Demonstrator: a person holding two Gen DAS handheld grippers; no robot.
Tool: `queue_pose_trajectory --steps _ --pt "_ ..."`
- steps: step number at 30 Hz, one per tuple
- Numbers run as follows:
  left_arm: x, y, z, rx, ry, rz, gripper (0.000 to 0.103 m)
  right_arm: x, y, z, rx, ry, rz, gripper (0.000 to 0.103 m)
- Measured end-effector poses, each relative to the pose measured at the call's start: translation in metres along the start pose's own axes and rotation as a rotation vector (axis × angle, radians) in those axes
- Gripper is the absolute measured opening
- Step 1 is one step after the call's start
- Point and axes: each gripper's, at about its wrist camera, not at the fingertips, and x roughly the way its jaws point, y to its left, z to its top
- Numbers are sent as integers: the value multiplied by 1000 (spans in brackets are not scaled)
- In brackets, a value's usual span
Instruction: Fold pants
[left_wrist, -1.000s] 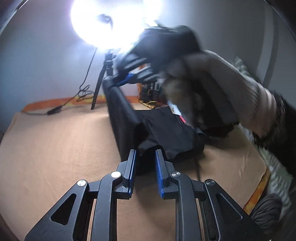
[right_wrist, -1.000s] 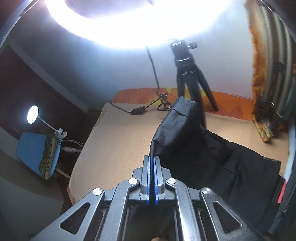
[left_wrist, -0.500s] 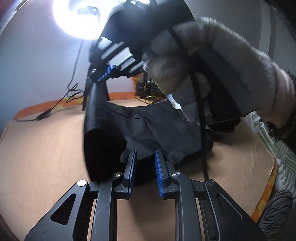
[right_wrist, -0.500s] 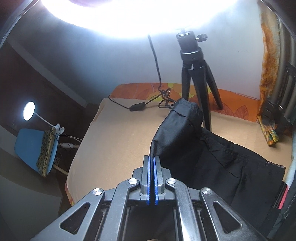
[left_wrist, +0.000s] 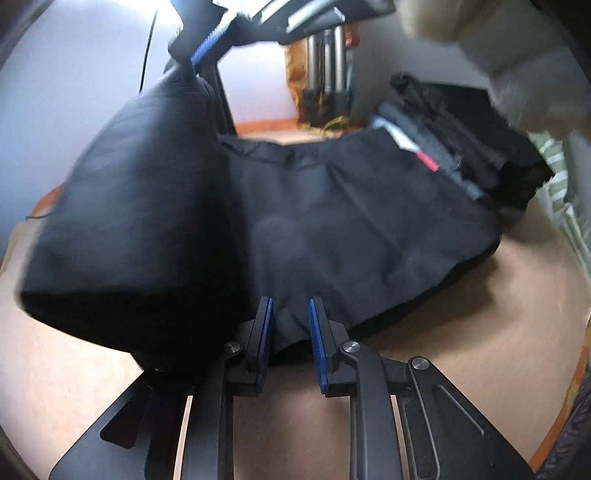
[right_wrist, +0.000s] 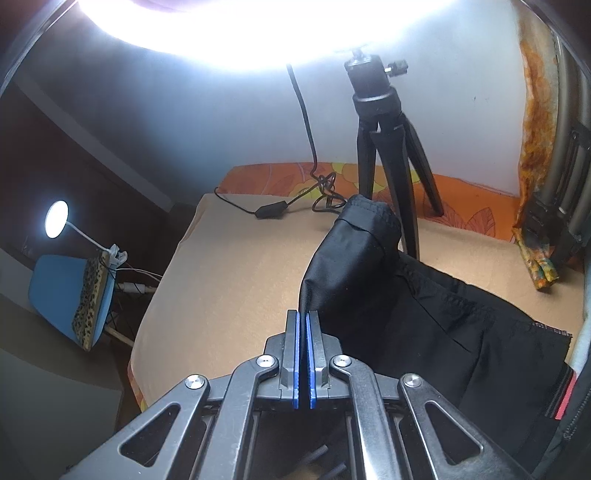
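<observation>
Left wrist: pants (left_wrist: 351, 221) bear an unreadable label (left_wrist: 417, 149).

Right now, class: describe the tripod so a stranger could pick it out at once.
Find the tan bed cover. At its far edge, before the pale wall, stands the tripod. It is the only upright three-legged black stand, behind the black pants.

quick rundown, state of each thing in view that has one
pants: black, partly spread on the bed, one leg lifted
right gripper: jaws shut on the lifted pant leg
left gripper: jaws open over the pants' near edge
ring light: on
desk lamp: on
</observation>
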Motion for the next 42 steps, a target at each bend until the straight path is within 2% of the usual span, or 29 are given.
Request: queue_pose_trajectory --steps 2,5,7,11,16,19,23,28,32,35,37,39,42 --pt "-1 -2 -1 22 6 8 18 3 0 -2 5 -1 2 0" --pt "-13 0 -2 33 8 -34 18 -1 -1 -4 10 -18 8 0" --pt "-35 5 -6 33 -19 -78 18 -8 -4 -4 9 -33 6 0" --pt "-81 9 -15 55 -78 -114 18 -28 -23 -11 36 -60 10 0" --pt "-117 24 -14 44 -129 -89 18 -51 -60 -28 81 -71 -10 0" --pt "-112 34 -5 20 -132 -71 18 -63 -80 -39 107 -77 -34 0" --pt "-87 35 11 -14 -111 -92 18 -75 -112 -55 152 -78 -75 0" --pt "-58 23 26 -33 -95 -140 18 -88 -145 -72 211 -100 -105 0" --pt "-41 3 37 3 -96 -157 18 -100 -168 -87 247 -123 -178 0" --pt "-26 -14 44 44 -76 -176 18 -104 -186 -95 289 -122 -158 0" --pt "-15 -22 46 55 -49 -194 18 -105 -185 -94 272 -125 -117 0" --pt "-9 -27 46 65 -35 -201 18 -104 -178 -92 233 -120 -71 5" --pt "-4 -29 42 64 -22 -206 18 -95 -165 -84 191 -107 -52 40"
